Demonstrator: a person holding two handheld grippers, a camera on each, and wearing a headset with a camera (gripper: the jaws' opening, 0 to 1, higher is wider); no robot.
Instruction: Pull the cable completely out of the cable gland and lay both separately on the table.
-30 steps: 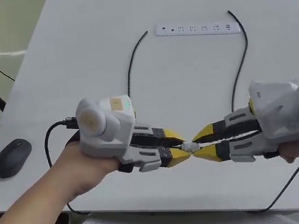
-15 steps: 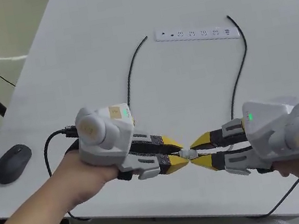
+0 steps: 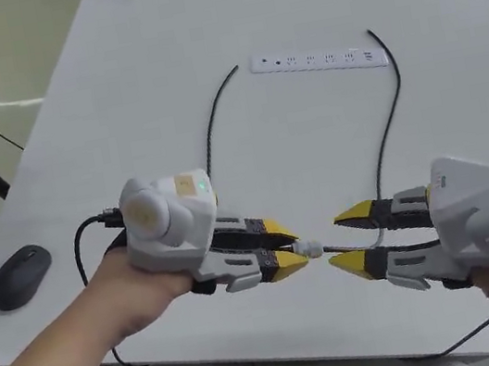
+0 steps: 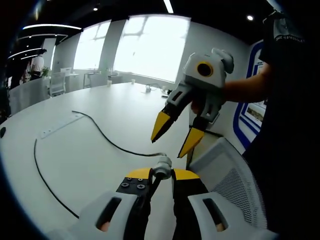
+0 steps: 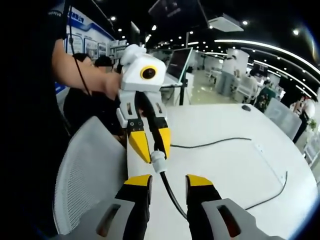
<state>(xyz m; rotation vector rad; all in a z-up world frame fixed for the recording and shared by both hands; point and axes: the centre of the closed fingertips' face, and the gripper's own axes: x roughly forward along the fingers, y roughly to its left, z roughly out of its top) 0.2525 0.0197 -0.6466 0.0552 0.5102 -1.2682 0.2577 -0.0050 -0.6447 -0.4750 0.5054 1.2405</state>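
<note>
Left gripper (image 3: 291,248) is hovering just above the near edge of the white table (image 3: 121,119). Its fingers (image 3: 271,231) are closing narrow and pinching the small pale cable gland (image 3: 310,249) at their yellow tips. In the left gripper view the gland is sitting between the two tips, with its round end poking out in front.

Right gripper (image 3: 334,242) is facing it tip to tip, near but apart. Its fingers (image 3: 358,213) are standing wide and gripping nothing.

The black cable (image 3: 393,116) is coming out of the gland, passing through the gap between the right gripper's spread fingers, then running away across the table in a long curve to a loose end near the power strip (image 3: 318,60). In the right gripper view the cable is dropping from the gland down between that gripper's own two tips. Cannot tell whether it is brushing either one. The cable is seated in the gland, both of them held up off the table.

A second cable (image 3: 212,123) is lying loose on the table, left of the first. A dark mouse (image 3: 21,277) is resting near the table's left edge. The mesh back of a chair (image 5: 87,170) is showing under the grippers.
</note>
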